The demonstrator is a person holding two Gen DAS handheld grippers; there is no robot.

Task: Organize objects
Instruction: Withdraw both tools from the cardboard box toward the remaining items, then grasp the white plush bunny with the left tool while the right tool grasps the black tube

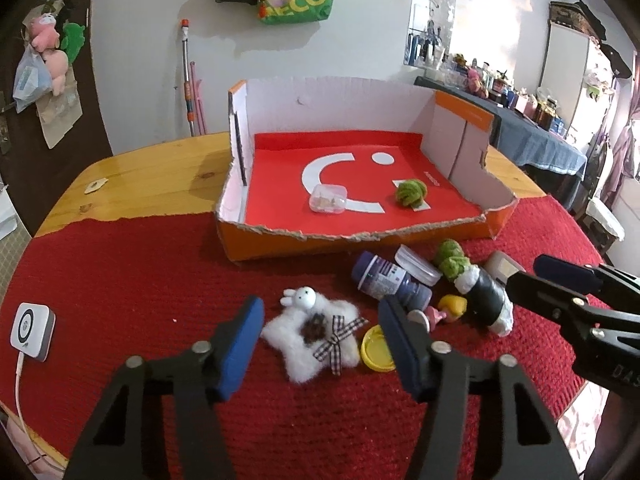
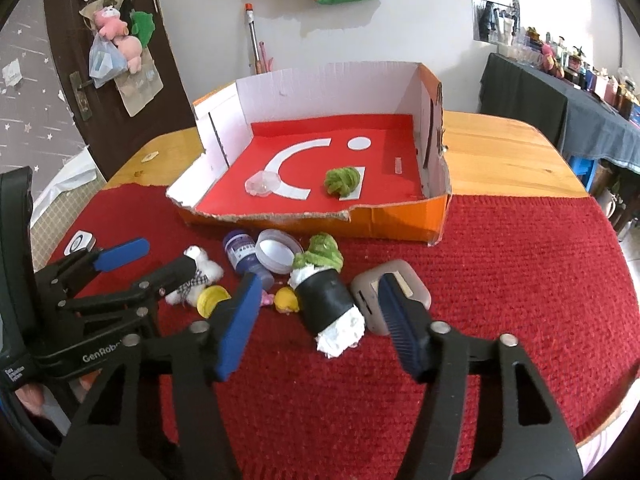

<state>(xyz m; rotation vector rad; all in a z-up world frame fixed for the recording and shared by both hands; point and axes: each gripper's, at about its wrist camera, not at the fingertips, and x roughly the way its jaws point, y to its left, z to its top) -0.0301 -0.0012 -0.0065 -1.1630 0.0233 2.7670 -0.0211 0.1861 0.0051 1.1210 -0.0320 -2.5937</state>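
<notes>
On the wooden table (image 1: pixel 160 168) lies a red mat (image 1: pixel 140 272); at twelve o'clock on it sits the torn cardboard box (image 1: pixel 340 96), holding a clear case (image 1: pixel 328 199) and a green pompom (image 1: pixel 409 193). At six o'clock, the left gripper (image 1: pixel 320 340) stands apart around a white fluffy star (image 1: pixel 308 336), not pressing it. The right gripper (image 2: pixel 316 328) stands apart around a sushi-roll toy (image 2: pixel 330 304), untouched.

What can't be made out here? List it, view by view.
- Left wrist view: the pink figure is mostly hidden behind the left tool's right finger.
- Left wrist view: the grey case is partly covered by the right tool.
- Right wrist view: the white star plush is largely hidden behind the left tool's finger.
- Both views: the clear box's contents are too small to identify.
</notes>
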